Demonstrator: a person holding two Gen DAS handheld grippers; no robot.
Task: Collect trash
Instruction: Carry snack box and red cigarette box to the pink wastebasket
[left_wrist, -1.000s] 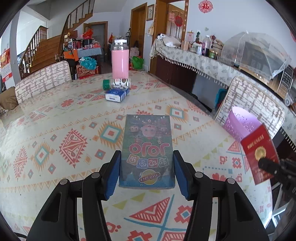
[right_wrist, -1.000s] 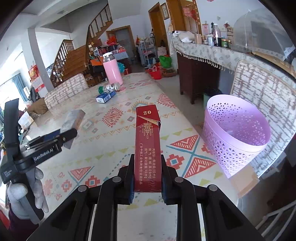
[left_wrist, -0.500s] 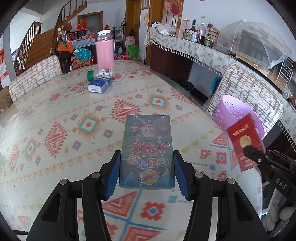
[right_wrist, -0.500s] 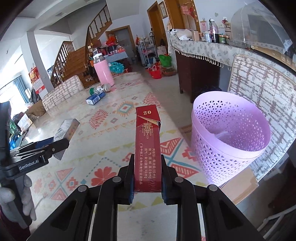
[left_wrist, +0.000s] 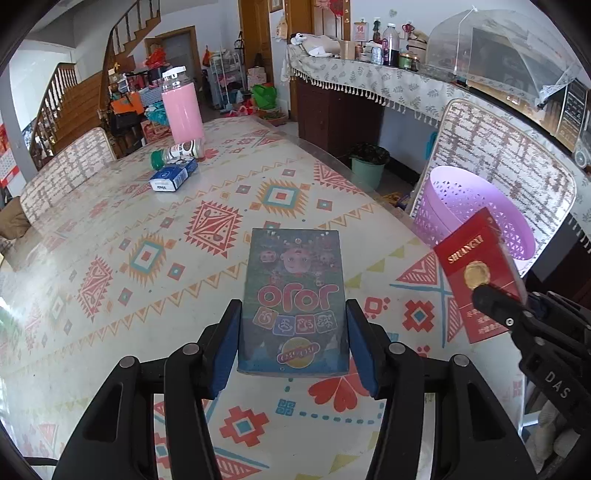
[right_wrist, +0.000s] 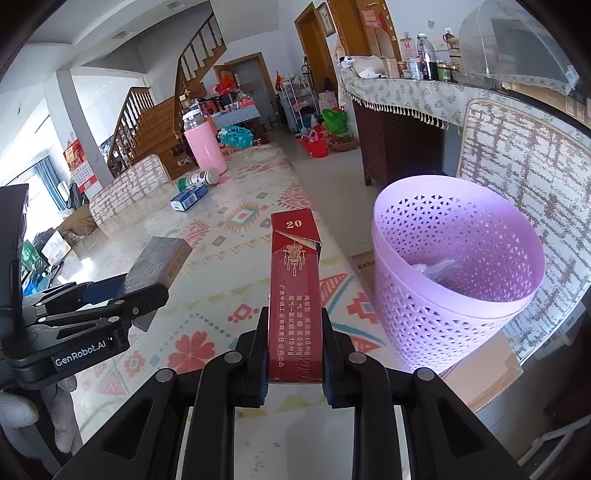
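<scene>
My left gripper (left_wrist: 293, 332) is shut on a flat blue-green JOJO carton (left_wrist: 293, 295) and holds it above the patterned table (left_wrist: 110, 229). My right gripper (right_wrist: 294, 343) is shut on a red cigarette pack (right_wrist: 294, 295), held upright over the table's right edge, just left of the purple waste basket (right_wrist: 458, 280). The basket holds some crumpled trash. In the left wrist view the red pack (left_wrist: 480, 280) sits in front of the basket (left_wrist: 476, 210). In the right wrist view the left gripper (right_wrist: 122, 299) holds its carton (right_wrist: 159, 258) at the left.
A pink flask (left_wrist: 183, 107), a lying bottle with a green cap (left_wrist: 173, 151) and a blue-white box (left_wrist: 173, 177) sit at the table's far end. Patterned chairs (left_wrist: 517, 158) stand behind the basket and at the far left. A sideboard runs along the right wall.
Both grippers have moved right, toward the purple basket, each keeping its item. The basket now looms larger beside the red pack.
</scene>
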